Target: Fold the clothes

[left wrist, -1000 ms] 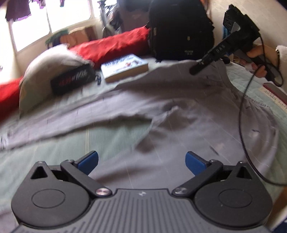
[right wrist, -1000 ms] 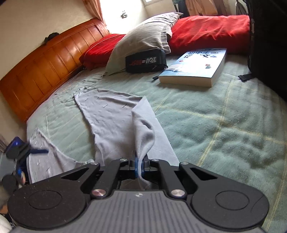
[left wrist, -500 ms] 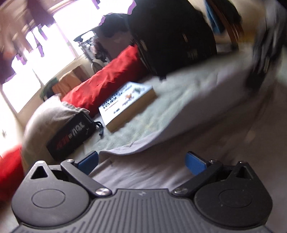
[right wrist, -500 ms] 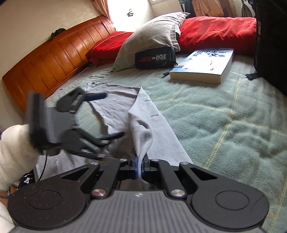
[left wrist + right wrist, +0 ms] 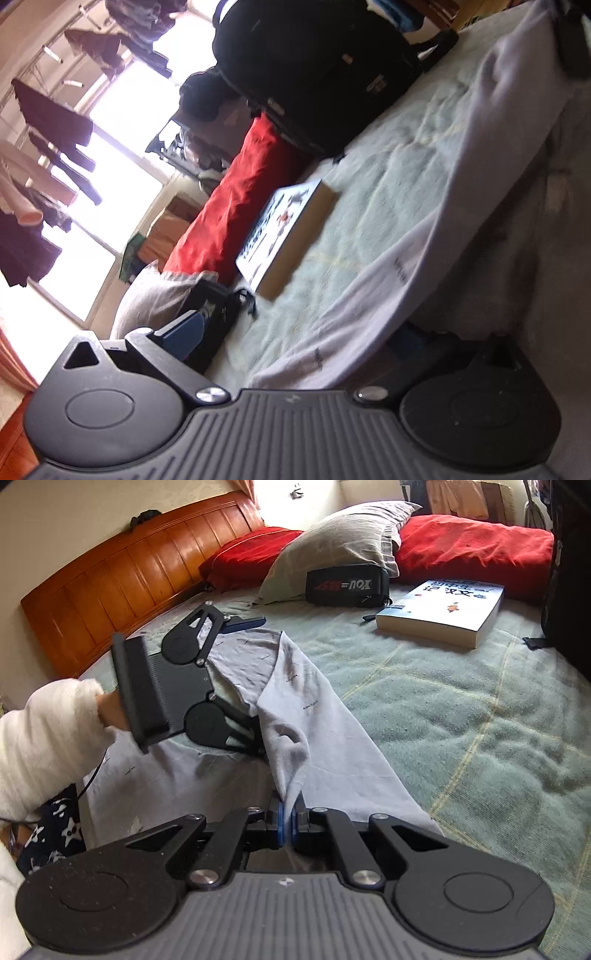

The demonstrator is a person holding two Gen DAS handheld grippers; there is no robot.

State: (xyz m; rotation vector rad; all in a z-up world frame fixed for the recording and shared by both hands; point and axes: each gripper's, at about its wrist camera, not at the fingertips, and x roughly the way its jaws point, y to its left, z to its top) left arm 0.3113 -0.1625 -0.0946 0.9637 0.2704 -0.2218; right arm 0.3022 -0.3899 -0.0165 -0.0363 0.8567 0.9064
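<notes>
While the grey shirt [image 5: 295,701] lies spread across the green bedspread [image 5: 480,720], the right hand-held gripper [image 5: 287,823] has its blue pads pressed together on a raised fold of the cloth, which rises from the jaws in a peaked ridge. From there the shirt runs away toward the wooden headboard [image 5: 122,579], one long strip lying flat on the bed.

Off to the left, the left hand-held gripper [image 5: 255,686] is turned on its side, held by a hand [image 5: 109,709] in a fluffy white sleeve [image 5: 48,734]. Its fingers stand wide apart, one above the shirt's edge and the other tucked beneath it, so the cloth's edge lies between them without being pinched (in its own view the right-hand finger is hidden under the fabric).

Beyond the shirt, well clear of it, a thick book [image 5: 443,609] lies flat on the bedspread, with a black pouch [image 5: 345,585] just beside it, leaning against a grey pillow [image 5: 340,539]. Red pillows [image 5: 472,550] line the head of the bed. In the left view a large black bag [image 5: 317,70] stands on the bed past the book, and clothes [image 5: 48,114] hang at the bright window [image 5: 122,155].
</notes>
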